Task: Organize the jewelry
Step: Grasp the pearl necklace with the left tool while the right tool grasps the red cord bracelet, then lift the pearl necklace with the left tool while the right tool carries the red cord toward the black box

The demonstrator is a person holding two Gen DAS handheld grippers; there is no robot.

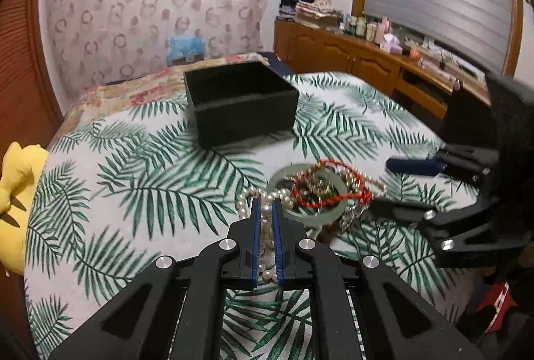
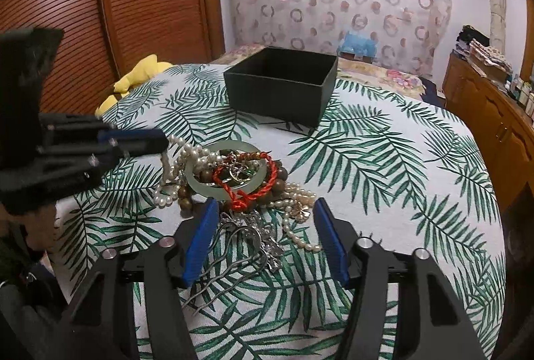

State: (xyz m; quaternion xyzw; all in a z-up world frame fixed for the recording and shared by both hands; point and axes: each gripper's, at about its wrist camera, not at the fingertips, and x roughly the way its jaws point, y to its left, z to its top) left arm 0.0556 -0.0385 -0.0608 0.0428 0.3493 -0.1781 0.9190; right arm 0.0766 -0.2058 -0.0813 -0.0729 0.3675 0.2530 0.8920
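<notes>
— Two grippers at one tangled jewelry heap (image 2: pixel 240 180), frame centre, on the palm-leaf-print surface (image 2: pixel 383 166)?

— Yes. Left gripper (image 1: pixel 266 210), lower centre of its view, is clamped on the white pearl strand (image 1: pixel 267 226). Right gripper (image 2: pixel 263 216) stands apart, its blue pads either side of the silver hair comb (image 2: pixel 247 236), not pressing.

— And the open black box (image 2: pixel 283 83)?

— Upper centre, well apart from the heap.

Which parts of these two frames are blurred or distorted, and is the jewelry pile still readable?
Left wrist view: black box and right tongs smeared by motion; pearl strand between the left tongs stays sharp. Right wrist view: jewelry pile crisp, only the left tongs at the left edge blurred. Both views bow straight lines strongly, fisheye style.
</notes>
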